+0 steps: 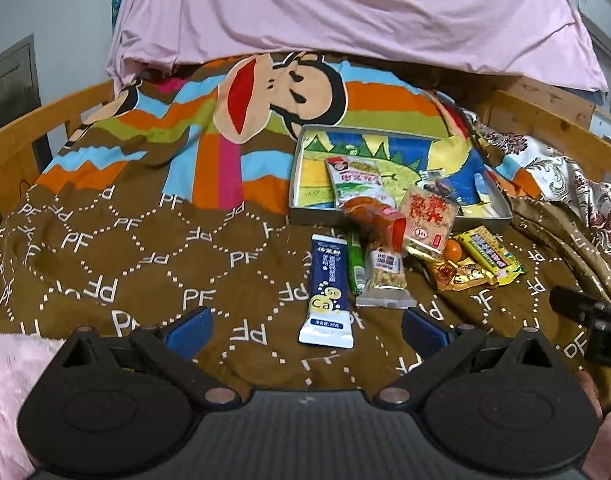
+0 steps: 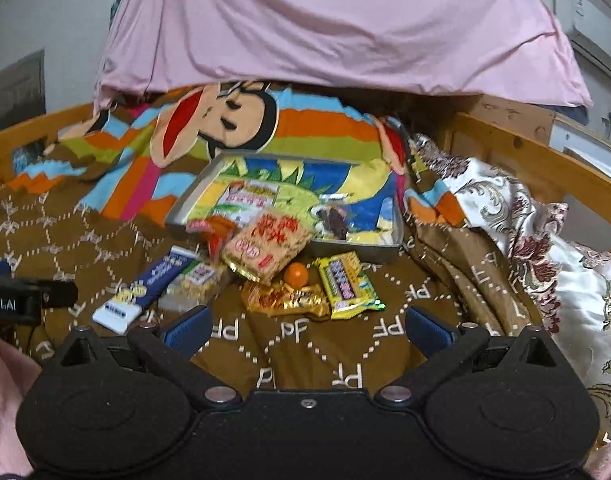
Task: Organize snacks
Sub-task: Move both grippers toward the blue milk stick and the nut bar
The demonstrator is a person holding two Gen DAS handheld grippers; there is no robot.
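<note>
I'm holding my left gripper (image 1: 303,326) & right gripper (image 2: 305,326) low over the brown quilt (image 1: 125,264), jaws apart, empty, since loose snack packets (image 1: 379,276) are lying w/ only some in the shallow grey picture-lined tray (image 1: 295,176).

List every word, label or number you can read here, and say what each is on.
"PF": repeated in white on the brown bedspread.
"Ca": yellow circle on the blue and white sachet.
"Se": smaller circle on the same sachet.
"obot.AI": cut off, on the left gripper's body in the right wrist view.
Chinese print on the other snack packets: too blurred to read.
</note>
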